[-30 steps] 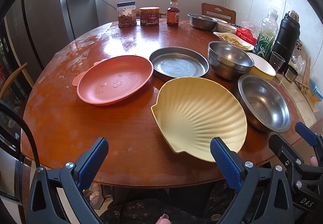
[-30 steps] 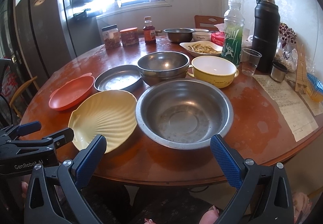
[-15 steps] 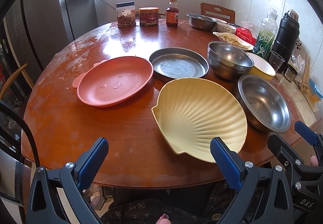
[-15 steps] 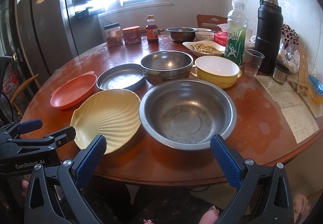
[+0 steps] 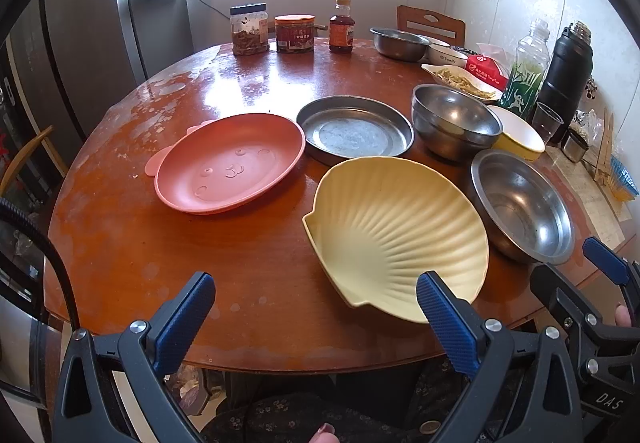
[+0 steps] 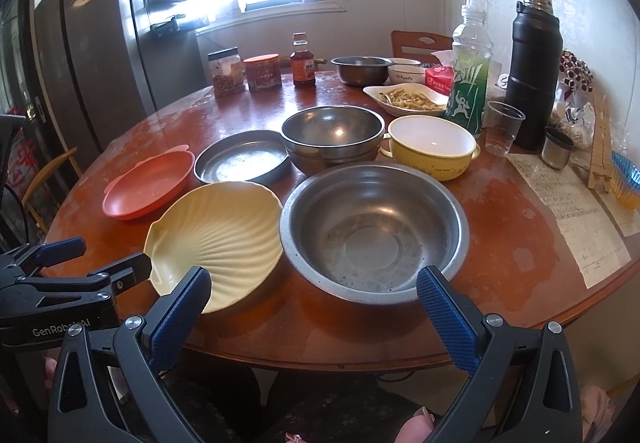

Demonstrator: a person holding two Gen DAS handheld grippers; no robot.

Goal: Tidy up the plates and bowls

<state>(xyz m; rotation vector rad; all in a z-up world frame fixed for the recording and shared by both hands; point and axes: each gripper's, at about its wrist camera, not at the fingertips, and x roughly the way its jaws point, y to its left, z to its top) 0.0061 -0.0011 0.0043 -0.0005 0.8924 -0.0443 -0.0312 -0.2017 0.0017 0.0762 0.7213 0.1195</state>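
Observation:
On the round wooden table [image 5: 132, 243] lie a pink plate [image 5: 230, 163], a flat steel plate [image 5: 354, 131], a yellow shell-shaped plate [image 5: 396, 235], a wide steel bowl [image 5: 520, 207], a deeper steel bowl [image 5: 454, 121] and a yellow bowl with a white inside [image 5: 520, 135]. The same dishes show in the right wrist view: shell plate [image 6: 216, 239], wide steel bowl [image 6: 374, 231], yellow bowl [image 6: 430, 145]. My left gripper [image 5: 316, 319] is open and empty at the near table edge, before the shell plate. My right gripper [image 6: 312, 315] is open and empty before the wide steel bowl.
At the back stand two jars [image 5: 248, 29], a sauce bottle [image 5: 342, 25], another steel bowl [image 5: 398, 43] and a dish of food [image 5: 460, 77]. On the right are a green bottle [image 6: 470, 71], a black flask [image 6: 534, 71], a plastic cup [image 6: 502, 127] and papers [image 6: 568, 203].
Both grippers have moved slightly forward and up toward the table; no dish has moved.

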